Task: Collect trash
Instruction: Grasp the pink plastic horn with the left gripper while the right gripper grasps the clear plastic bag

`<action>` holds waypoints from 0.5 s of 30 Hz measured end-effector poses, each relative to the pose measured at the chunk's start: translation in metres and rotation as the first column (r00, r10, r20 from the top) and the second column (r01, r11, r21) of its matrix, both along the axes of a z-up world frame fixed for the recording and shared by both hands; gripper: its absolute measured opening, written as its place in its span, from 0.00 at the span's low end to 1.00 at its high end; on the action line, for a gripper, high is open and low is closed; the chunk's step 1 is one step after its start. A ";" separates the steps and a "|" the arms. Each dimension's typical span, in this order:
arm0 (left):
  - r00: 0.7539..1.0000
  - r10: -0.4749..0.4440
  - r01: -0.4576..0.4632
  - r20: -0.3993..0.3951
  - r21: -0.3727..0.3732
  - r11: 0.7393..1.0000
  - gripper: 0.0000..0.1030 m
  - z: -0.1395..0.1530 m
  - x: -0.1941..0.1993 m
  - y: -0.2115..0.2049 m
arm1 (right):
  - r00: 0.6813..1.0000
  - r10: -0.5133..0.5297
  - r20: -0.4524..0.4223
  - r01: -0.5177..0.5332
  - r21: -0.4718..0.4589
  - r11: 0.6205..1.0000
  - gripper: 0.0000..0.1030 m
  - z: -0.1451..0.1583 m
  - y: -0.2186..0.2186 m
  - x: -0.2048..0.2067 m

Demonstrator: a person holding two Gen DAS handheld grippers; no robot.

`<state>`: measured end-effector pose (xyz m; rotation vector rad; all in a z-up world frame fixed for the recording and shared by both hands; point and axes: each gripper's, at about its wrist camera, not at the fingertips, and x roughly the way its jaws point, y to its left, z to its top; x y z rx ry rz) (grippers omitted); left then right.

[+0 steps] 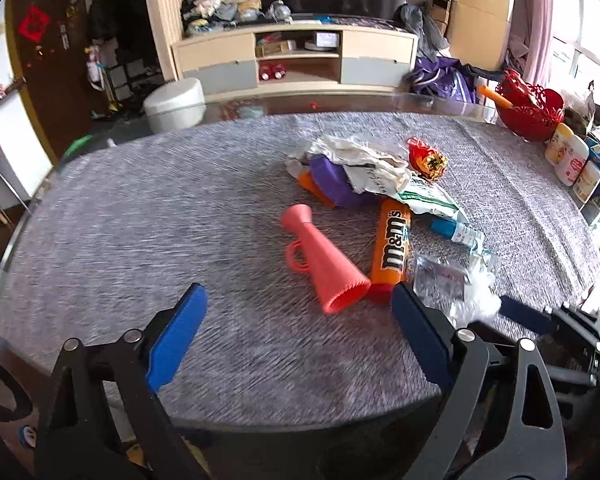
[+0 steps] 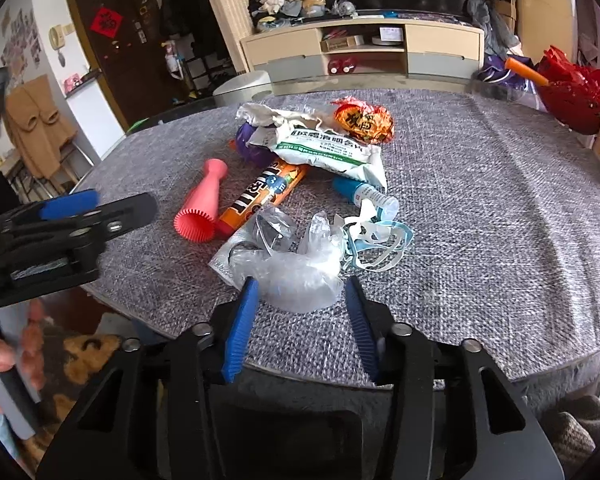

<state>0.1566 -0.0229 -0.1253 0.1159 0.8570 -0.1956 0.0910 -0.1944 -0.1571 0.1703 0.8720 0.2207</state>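
Left wrist view: the left gripper [image 1: 298, 312] is held low over the near part of the grey-clothed desk [image 1: 140, 220], its jaws spread wide with nothing between them. Just beyond its right finger the trash is heaped: a pink cone-shaped toy horn [image 1: 324, 264] lying on its side, an orange M&M's tube [image 1: 392, 244] touching it, and a purple object [image 1: 334, 180] half buried under a crumpled white wrapper [image 1: 372, 168]. A small blue-capped bottle [image 1: 456, 232] is partly covered by a green-printed packet [image 1: 432, 196]. A red-gold foil wrapper [image 1: 426, 160] lies behind the heap.

In the right wrist view, the right gripper [image 2: 300, 312] is seen with jaws spread on either side of a crumpled clear plastic film [image 2: 300, 276], not closed on it; contact cannot be judged. Beside the film lies a torn blue-and-white strip [image 2: 380, 240], hard to identify. A red basket [image 2: 576, 88] at the far right edge is cut off. The left gripper's body is blurred at that view's left border.
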 end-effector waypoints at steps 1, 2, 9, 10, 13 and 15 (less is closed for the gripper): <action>1.000 -0.002 0.002 -0.007 -0.003 1.000 0.83 -0.004 0.005 -0.002 | 1.000 0.010 0.000 -0.010 0.003 1.000 0.34 -0.001 0.000 0.001; 1.000 -0.003 0.003 -0.014 -0.002 1.000 0.82 -0.010 0.012 -0.005 | 1.000 0.014 0.003 -0.014 0.001 1.000 0.31 -0.001 0.002 0.002; 0.997 0.009 -0.010 -0.071 -0.015 1.000 0.73 -0.037 0.032 -0.011 | 0.999 0.037 0.013 -0.037 0.006 0.999 0.22 -0.001 -0.001 0.005; 0.997 0.011 -0.013 -0.079 -0.020 1.000 0.71 -0.039 0.033 -0.011 | 0.999 0.038 0.013 -0.038 0.005 0.999 0.21 -0.002 -0.002 0.006; 0.996 0.017 -0.020 -0.090 -0.029 0.999 0.66 -0.045 0.037 -0.010 | 0.999 0.033 0.016 -0.034 0.008 0.999 0.21 -0.002 -0.004 0.004; 0.994 0.025 -0.027 -0.104 -0.022 0.999 0.55 -0.050 0.041 -0.010 | 0.999 0.027 0.017 -0.027 0.005 1.000 0.21 -0.001 -0.007 0.004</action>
